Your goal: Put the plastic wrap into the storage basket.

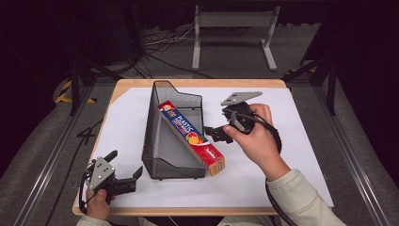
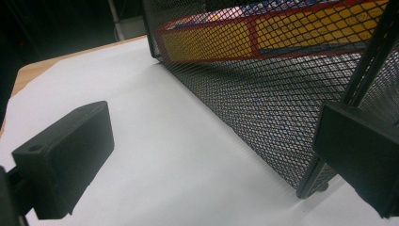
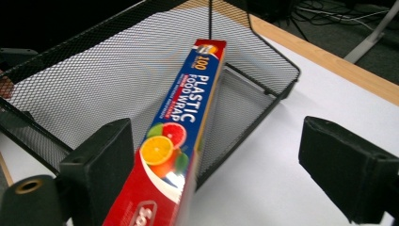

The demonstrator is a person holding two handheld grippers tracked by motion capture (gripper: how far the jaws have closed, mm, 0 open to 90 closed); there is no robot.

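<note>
The step in hand looks like the release after a box of plastic wrap [image 1: 192,137] has been set into the black mesh file holder [image 1: 164,136]. The box leans in the holder, its far end resting high against the mesh inside and its near end sticking out past the low front lip onto the white sheet [image 1: 127,127]. The right gripper [image 1: 217,133] sits just beside the box's right edge, and its jaws stand released and wide: in the right gripper view the box's near end runs up just inside the left jaw, whether touching it cannot be told, while the right jaw is well apart from it over bare sheet, so nothing is pinched. The left gripper [image 1: 123,170] rests near the table's front corner with its jaws also spread and empty; in the left gripper view the holder's mesh side rises ahead of the right jaw, the box showing through it. Since the box is not fully inside, the next move probably calls for the right jaws to clear the protruding end without dragging it, or to nudge that end inward. The left gripper may need to steady the holder's wall so the light mesh does not slide.
</note>
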